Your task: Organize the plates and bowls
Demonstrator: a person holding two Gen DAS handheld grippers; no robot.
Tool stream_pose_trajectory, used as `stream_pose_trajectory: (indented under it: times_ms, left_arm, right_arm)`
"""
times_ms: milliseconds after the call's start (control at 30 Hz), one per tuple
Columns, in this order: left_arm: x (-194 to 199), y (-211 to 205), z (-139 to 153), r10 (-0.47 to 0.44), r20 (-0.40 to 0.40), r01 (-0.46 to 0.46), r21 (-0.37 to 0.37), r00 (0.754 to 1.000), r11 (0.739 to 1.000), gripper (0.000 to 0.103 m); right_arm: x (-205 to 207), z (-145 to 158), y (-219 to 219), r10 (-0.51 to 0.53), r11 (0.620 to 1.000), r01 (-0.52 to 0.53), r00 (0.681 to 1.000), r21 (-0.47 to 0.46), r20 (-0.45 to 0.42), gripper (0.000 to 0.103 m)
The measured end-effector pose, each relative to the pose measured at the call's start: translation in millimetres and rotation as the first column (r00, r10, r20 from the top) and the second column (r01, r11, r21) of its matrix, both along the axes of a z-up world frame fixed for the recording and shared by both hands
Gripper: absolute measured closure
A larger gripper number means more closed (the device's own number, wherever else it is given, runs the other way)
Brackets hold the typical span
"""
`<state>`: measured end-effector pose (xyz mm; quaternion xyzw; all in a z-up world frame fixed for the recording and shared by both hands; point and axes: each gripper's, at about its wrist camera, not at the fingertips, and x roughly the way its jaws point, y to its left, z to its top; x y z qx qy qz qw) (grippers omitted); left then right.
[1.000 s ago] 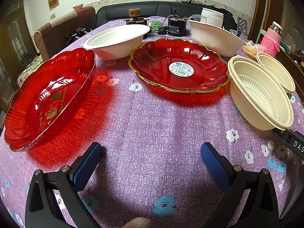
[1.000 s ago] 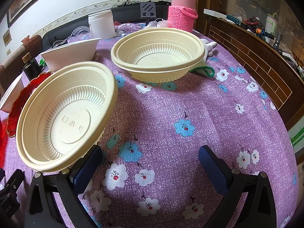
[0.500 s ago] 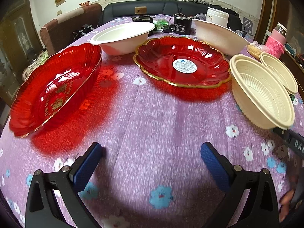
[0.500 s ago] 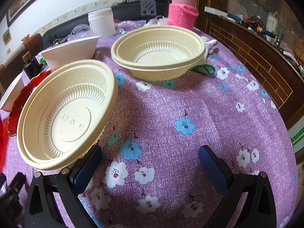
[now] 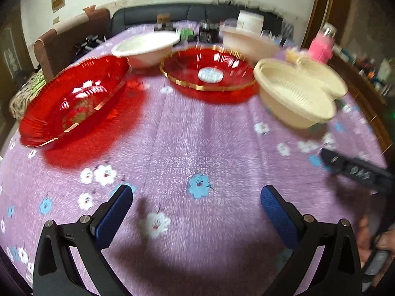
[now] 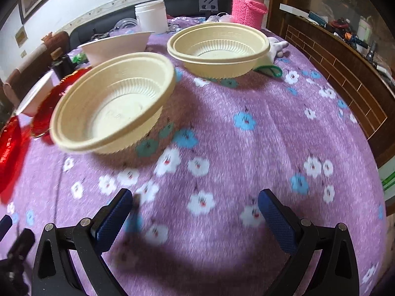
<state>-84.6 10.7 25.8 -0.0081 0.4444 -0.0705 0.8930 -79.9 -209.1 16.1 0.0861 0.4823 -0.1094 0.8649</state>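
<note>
Cream bowls: nearest bowl (image 6: 112,103) tilted on the purple worktop (image 6: 222,148), second bowl (image 6: 218,49) beyond it
Right gripper (image 6: 195,212): jaws apart, empty
Left gripper (image 5: 196,209): jaws apart, empty
Left view only: two red plates (image 5: 74,101) (image 5: 208,67), whole, blurred
Farthest: white bowl (image 5: 145,48)

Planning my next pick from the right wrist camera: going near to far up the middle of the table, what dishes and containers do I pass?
Near cream ribbed plastic bowl → far cream ribbed plastic bowl → white plastic tub at the back. The white paper bowl sits left, level with the far cream bowl.
</note>
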Motion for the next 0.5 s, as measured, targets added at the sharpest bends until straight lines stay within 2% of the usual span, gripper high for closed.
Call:
stream_pose_trajectory:
  times_ms: [100,200,333,500]
  left_arm:
    - [-15,12,15,-0.006,0.054,0.008,-0.043,0.999,0.999,0.0]
    - [-23,24,26,0.025,0.094,-0.019,-0.062,0.995,0.998,0.0]
    - [-27,31,30,-0.002,0.081,0.004,-0.024,0.997,1.0,0.0]
    - [-28,41,27,0.008,0.051,-0.007,-0.026,0.999,1.0,0.0]
  right_arm:
    - [-13,6,2,0.005,1.0,-0.007,0.999,0.031,0.043,0.001]
    - [-26,17,8,0.01,1.0,-0.012,0.994,0.019,0.109,0.001]
    - [-46,36,22,0.033,0.999,-0.028,0.977,-0.03,0.21,0.001]
    - [-61,54,43,0.079,0.995,-0.058,0.952,-0.078,0.296,0.001]
